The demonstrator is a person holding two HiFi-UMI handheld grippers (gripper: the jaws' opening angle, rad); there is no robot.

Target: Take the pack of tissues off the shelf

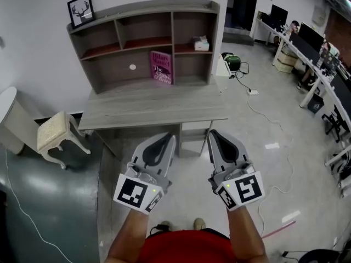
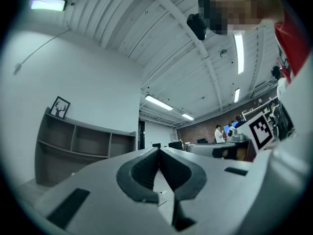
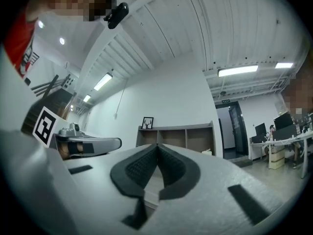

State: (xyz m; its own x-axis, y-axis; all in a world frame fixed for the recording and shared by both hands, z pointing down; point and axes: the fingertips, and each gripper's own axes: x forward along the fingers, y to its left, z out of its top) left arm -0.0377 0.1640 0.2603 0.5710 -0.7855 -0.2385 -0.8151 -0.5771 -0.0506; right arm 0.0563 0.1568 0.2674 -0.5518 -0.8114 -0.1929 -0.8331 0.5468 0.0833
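Note:
The pack of tissues (image 1: 201, 44) is a small pale box on the middle shelf of the right-hand compartment of the grey shelf unit (image 1: 143, 21), which stands on a grey desk (image 1: 153, 106). It shows again as a small pale shape (image 3: 207, 151) in the right gripper view. My left gripper (image 1: 167, 139) and right gripper (image 1: 216, 135) hover side by side in front of the desk's near edge, well short of the shelf. Both point towards it, slightly upward. The left gripper (image 2: 159, 151) is shut with nothing in it, and so is the right gripper (image 3: 157, 146).
A pink book (image 1: 161, 67) leans in the lower middle compartment. A framed deer picture (image 1: 80, 10) stands on the shelf top. A pale stool (image 1: 56, 134) is left of the desk. Cables and a green device (image 1: 232, 62) lie on the floor at right, with office desks (image 1: 307, 53) beyond.

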